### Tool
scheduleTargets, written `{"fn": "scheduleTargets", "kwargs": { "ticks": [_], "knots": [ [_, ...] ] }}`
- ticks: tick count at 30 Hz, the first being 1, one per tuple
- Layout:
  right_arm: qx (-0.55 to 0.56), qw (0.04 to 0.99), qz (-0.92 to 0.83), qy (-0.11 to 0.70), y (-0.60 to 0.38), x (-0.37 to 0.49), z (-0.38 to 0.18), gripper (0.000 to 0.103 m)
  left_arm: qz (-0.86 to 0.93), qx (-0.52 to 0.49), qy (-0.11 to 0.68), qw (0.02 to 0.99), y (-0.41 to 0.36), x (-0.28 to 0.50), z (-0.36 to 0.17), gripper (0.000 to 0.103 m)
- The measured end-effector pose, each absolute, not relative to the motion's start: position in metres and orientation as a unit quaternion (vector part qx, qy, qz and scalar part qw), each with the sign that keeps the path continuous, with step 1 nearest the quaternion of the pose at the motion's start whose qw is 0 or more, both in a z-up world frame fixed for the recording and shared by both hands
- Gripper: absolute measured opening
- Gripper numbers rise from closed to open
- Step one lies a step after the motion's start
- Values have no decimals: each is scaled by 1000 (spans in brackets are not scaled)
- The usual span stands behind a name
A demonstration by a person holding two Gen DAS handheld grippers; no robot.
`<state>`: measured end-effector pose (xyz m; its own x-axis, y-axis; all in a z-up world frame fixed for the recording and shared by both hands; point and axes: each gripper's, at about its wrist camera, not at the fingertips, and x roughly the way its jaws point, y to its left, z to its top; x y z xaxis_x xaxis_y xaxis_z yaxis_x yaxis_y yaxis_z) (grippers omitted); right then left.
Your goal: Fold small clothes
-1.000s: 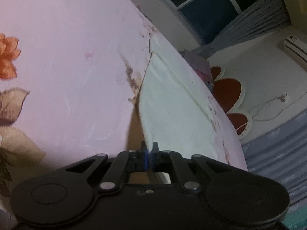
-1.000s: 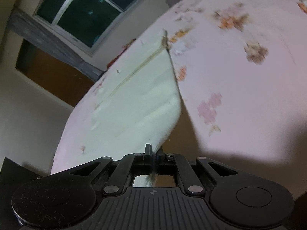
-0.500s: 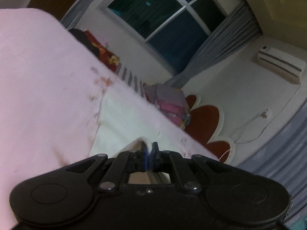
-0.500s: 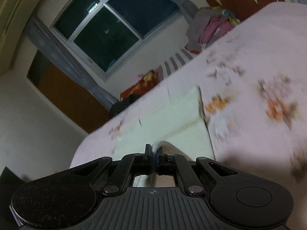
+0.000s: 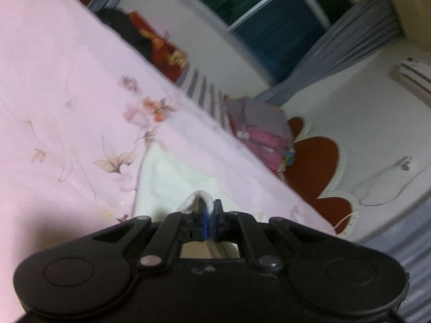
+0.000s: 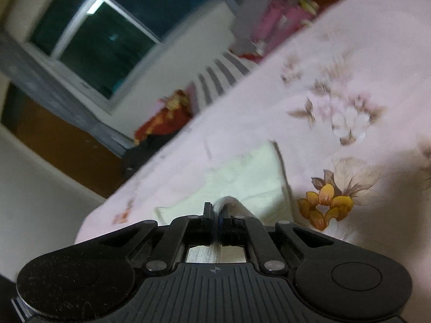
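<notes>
A small white cloth (image 5: 172, 180) lies on the pink flowered bed sheet (image 5: 67, 107). My left gripper (image 5: 210, 212) is shut on one edge of it, which curls up over the fingertips. In the right wrist view the same cloth (image 6: 242, 177) looks pale cream, and my right gripper (image 6: 216, 215) is shut on another part of its near edge. Both grippers hold the edge low, above the part of the cloth that rests on the sheet. The frames are blurred.
A pile of pink and grey clothes (image 5: 264, 132) sits at the bed's far edge, with a striped item (image 5: 204, 94) and red and dark fabric (image 5: 150, 43) beside it. A window (image 6: 107, 35) and a red flower-shaped headboard (image 5: 317, 161) lie beyond.
Both grippers have carried the held edge forward and down over the cloth. The raised sheet of fabric has collapsed to a low folded shape, and the views have tilted up toward the window.
</notes>
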<state>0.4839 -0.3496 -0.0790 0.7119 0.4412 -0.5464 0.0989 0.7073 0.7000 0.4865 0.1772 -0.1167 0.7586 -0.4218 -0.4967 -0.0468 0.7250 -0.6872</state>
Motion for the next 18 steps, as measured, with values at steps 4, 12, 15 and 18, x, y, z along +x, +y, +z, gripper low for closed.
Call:
{"fn": "scheduleTargets", "kwargs": {
  "ticks": [4, 12, 15, 18],
  "knots": [
    [383, 835, 88, 386, -354, 514, -111, 3, -107, -348, 346, 865, 177, 525, -132, 3],
    [417, 812, 89, 399, -364, 558, -142, 3, -132, -351, 367, 851, 171, 568, -154, 4],
    [424, 811, 94, 392, -368, 566, -144, 3, -142, -342, 373, 851, 168, 579, -153, 21],
    [416, 819, 86, 384, -371, 570, -140, 56, -140, -341, 364, 855, 168, 584, -150, 57]
  ]
}}
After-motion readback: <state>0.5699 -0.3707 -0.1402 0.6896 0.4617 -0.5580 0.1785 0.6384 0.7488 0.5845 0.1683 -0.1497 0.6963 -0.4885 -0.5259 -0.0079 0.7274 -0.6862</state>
